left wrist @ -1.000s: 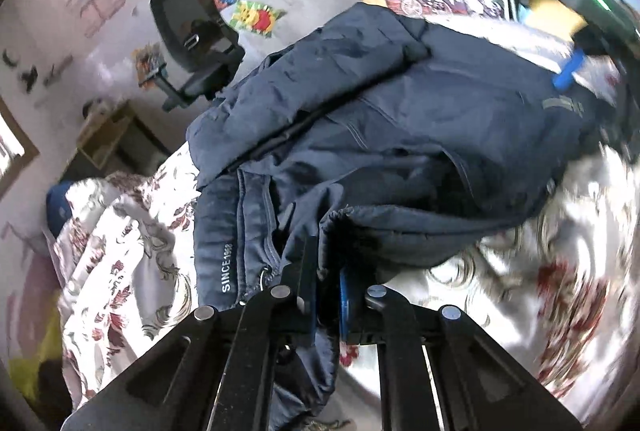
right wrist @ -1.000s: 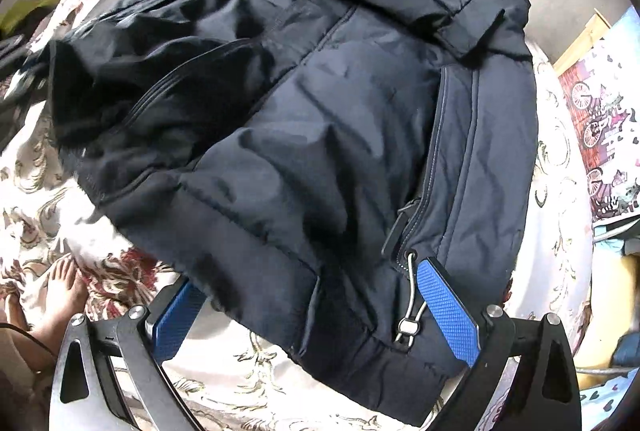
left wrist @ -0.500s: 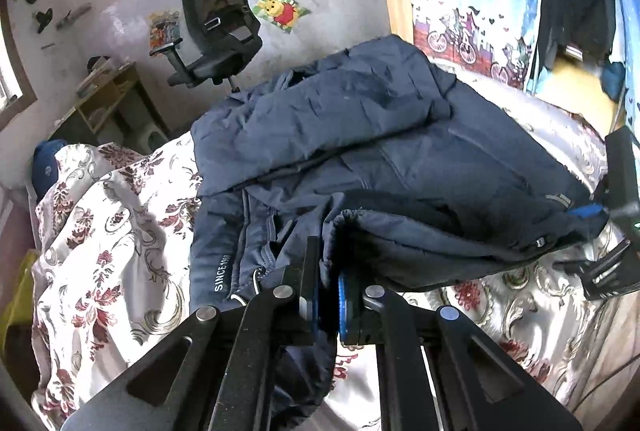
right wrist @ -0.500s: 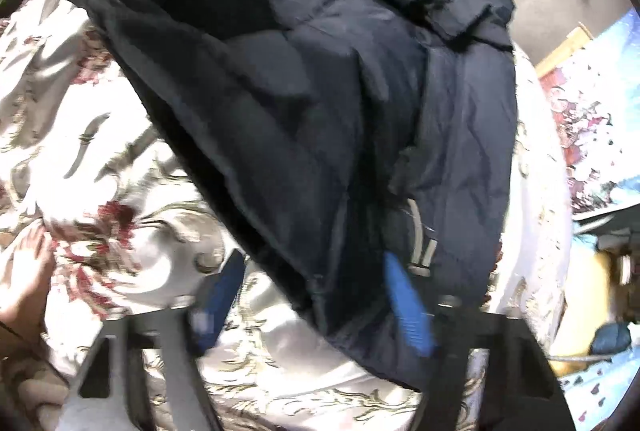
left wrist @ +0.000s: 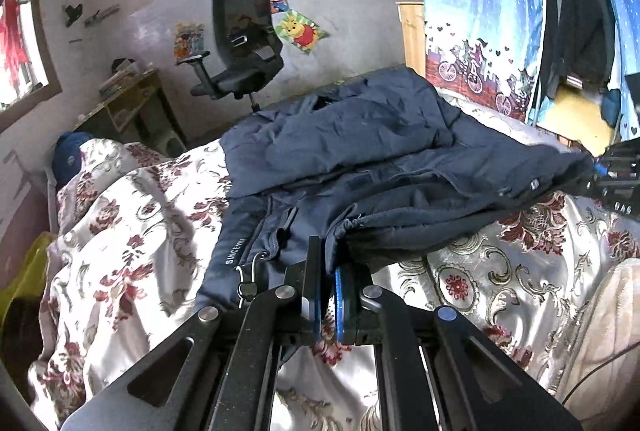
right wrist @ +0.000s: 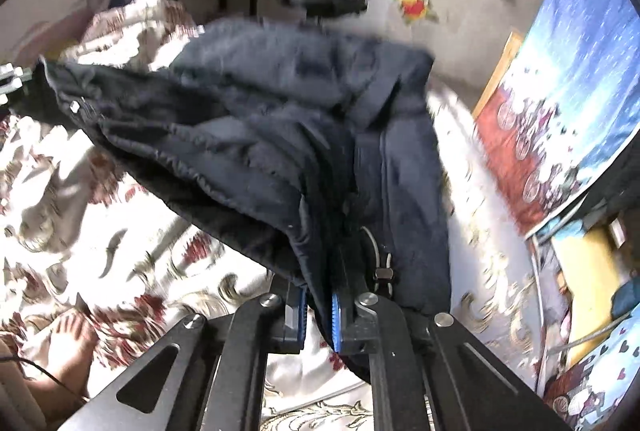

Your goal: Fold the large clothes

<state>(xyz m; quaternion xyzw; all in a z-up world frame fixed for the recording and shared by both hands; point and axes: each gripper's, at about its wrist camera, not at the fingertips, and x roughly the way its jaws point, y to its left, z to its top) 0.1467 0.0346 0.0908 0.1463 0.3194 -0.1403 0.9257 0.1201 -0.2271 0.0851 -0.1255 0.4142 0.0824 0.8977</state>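
Observation:
A large dark navy padded jacket [left wrist: 360,159] lies on a bed with a white and red floral cover [left wrist: 132,231]. My left gripper [left wrist: 328,295] is shut on the jacket's near hem corner and holds it lifted. My right gripper [right wrist: 318,311] is shut on the hem by the zipper and drawcord [right wrist: 380,263]. The hem is stretched between the two grippers above the bed. The right gripper also shows in the left wrist view [left wrist: 612,179] at the far right. The jacket [right wrist: 300,135] is blurred in the right wrist view.
A black office chair [left wrist: 240,47] and a wooden shelf [left wrist: 132,107] stand by the far wall. A blue curtain [left wrist: 480,11] hangs at the right. A bare foot [right wrist: 68,343] rests on the bed at the lower left of the right wrist view.
My right gripper has closed on the jacket's hem; it was open a second ago. Both grippers have lifted and tilted up, raising the near hem off the bed.

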